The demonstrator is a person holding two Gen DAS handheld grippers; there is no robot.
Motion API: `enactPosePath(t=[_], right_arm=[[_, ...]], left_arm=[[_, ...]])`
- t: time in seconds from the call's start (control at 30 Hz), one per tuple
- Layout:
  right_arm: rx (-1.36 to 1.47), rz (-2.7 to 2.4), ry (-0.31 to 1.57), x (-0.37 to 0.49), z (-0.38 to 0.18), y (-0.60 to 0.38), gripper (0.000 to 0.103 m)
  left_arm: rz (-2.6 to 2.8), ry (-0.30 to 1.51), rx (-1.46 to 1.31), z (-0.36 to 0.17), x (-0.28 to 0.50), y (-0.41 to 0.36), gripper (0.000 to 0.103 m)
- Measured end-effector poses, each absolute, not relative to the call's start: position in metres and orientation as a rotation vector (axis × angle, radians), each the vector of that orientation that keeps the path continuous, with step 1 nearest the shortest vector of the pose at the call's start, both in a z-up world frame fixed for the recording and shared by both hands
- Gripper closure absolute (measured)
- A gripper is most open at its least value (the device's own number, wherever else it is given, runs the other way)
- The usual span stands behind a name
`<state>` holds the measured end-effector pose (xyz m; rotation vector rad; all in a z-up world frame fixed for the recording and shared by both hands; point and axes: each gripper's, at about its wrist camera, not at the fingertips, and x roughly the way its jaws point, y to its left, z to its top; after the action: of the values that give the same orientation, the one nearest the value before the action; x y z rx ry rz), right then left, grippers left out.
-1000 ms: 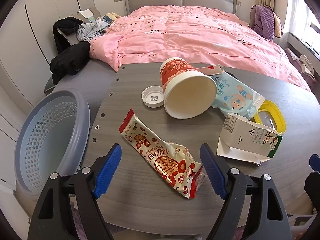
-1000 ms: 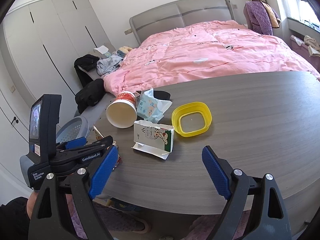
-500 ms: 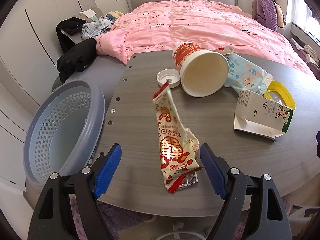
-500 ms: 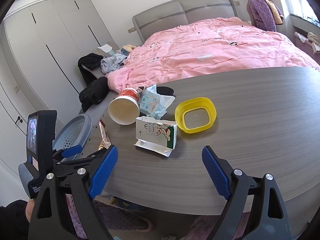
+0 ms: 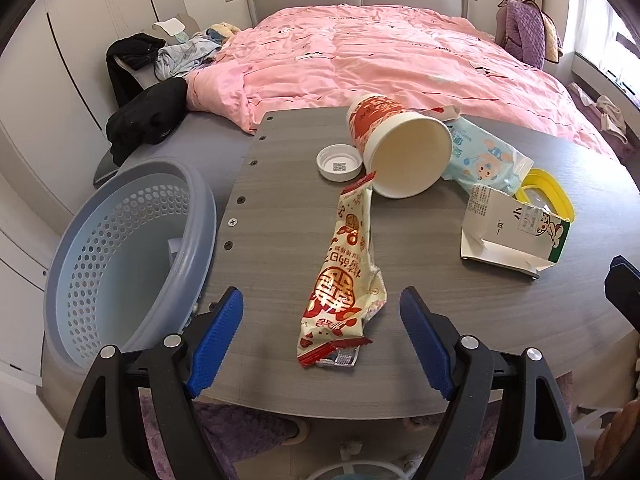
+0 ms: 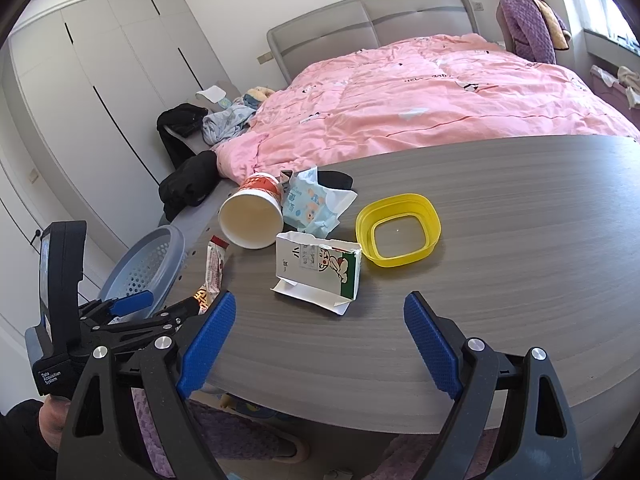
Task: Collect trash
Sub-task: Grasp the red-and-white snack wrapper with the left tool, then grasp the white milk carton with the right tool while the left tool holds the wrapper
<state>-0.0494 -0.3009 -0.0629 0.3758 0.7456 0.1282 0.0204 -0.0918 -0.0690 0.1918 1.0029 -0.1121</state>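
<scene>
Two hand-held grippers are in use, and both have their blue-padded jaws spread wide with nothing between the pads. The left hand-held gripper (image 5: 320, 336) hangs over the near edge of the grey wood-grain tabletop (image 5: 288, 216), straddling the near end of a long snack wrapper (image 5: 346, 280) that lies flat, cream with red Chinese characters too stylised to read here. Judging by that alignment, the step in hand is the first pickup: the next move calls for lowering the jaws, pinching the thin, crinkly film low against the tabletop, then carrying it left to the blue-grey perforated basket (image 5: 124, 256) beside the tabletop's left edge, which looks empty. The right hand-held gripper (image 6: 320, 332) waits, released, near the tabletop edge, facing the remaining trash. Just beyond the wrapper lies a white bottle cap (image 5: 339, 162) with a QR code printed inside it, and a red-and-white paper cup (image 5: 400, 148) tipped on its side, mouth toward the camera, touching the wrapper's far tip. Behind the cup sits a pale blue wipes packet (image 5: 484, 158) with a cartoon bear. Nearer on the right lies a torn milk carton (image 6: 320, 268), white and green with a cartoon rabbit and the character 小; smaller print is unreadable. Just beside it is a yellow plastic container rim (image 6: 400, 224). The left unit's body reads "Data Acquisition System". A pink bed (image 6: 440, 96) lies beyond.
</scene>
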Motion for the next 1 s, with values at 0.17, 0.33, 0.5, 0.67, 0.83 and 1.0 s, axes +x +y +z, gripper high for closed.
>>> enactPosePath(t=[0.17, 0.33, 0.5, 0.67, 0.83, 1.0], right_arm=[[0.377, 0.121, 0.748, -0.05, -0.063, -0.302, 0.019], [0.38, 0.11, 0.748, -0.049, -0.064, -0.306, 0.019], [0.377, 0.109, 0.749, -0.049, -0.064, -0.305, 0.019], [0.376, 0.11, 0.751, -0.048, -0.064, -0.306, 0.019], [0.37, 0.107, 0.751, -0.048, -0.063, -0.305, 0.019], [0.361, 0.096, 0.758, -0.049, -0.064, -0.302, 0.019]], left_arm=[[-0.134, 1.03, 0.191, -0.081, 0.035, -0.098, 0.026], [-0.139, 1.038, 0.19, -0.091, 0.043, -0.098, 0.026], [-0.162, 1.041, 0.181, -0.096, 0.042, -0.098, 0.027], [-0.191, 1.047, 0.155, -0.099, 0.043, -0.095, 0.04], [-0.22, 1.041, 0.154, -0.097, 0.041, -0.097, 0.059], [-0.237, 1.029, 0.148, -0.094, 0.037, -0.095, 0.06]])
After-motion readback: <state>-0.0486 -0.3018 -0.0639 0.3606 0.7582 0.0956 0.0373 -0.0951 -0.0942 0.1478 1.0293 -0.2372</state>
